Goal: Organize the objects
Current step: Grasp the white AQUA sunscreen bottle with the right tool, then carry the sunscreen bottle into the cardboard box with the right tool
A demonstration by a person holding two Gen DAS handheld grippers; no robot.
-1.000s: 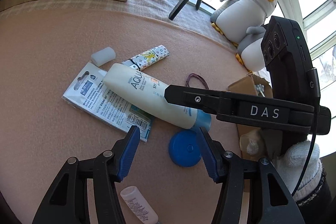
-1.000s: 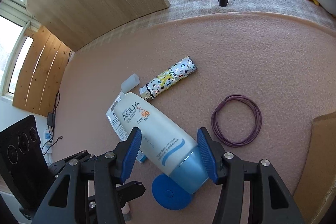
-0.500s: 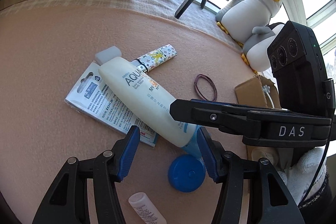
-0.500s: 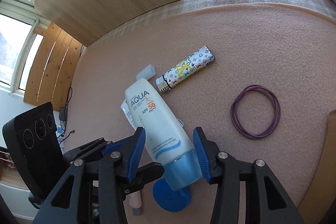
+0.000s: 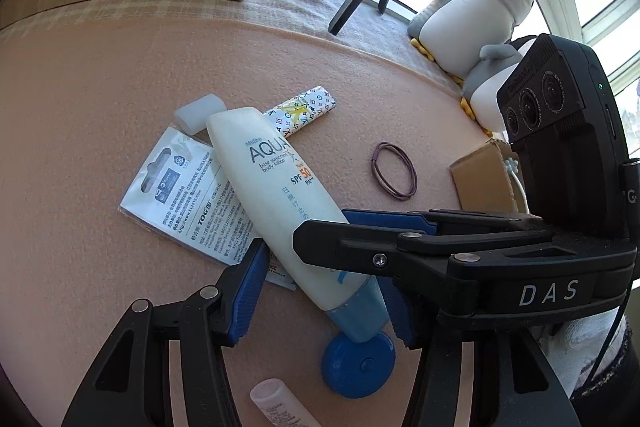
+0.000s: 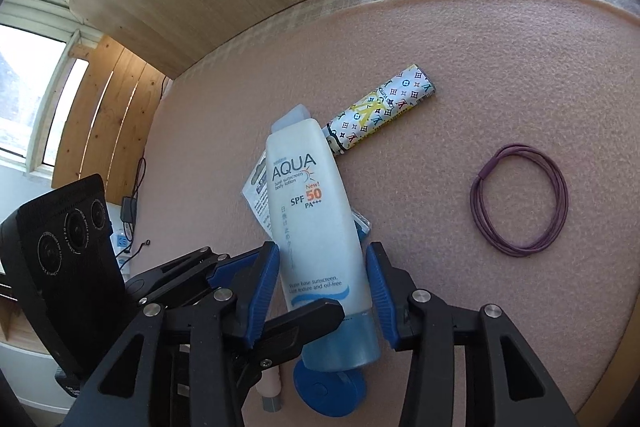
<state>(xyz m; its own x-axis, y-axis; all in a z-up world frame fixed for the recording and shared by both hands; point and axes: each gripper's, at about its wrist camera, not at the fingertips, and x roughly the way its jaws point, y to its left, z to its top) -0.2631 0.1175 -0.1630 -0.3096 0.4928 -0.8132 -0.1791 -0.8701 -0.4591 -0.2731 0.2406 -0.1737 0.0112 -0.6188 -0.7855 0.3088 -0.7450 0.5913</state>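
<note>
Right tool (image 6: 322,289) has its blue pads pressed to both sides of the sunscreen tube (image 6: 316,227), just above its blue cap. Left tool (image 5: 320,291) is spread wide around the same tube's cap end, pads not touching it. Tube lies across a printed packet (image 5: 192,195), amid the pink desk (image 5: 100,87).

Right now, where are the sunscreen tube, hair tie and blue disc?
sunscreen tube (image 6: 308,211): right wrist view, printed label.
hair tie (image 6: 520,199): right wrist view, left strand.
blue disc (image 5: 360,367): left wrist view, top face.
</note>
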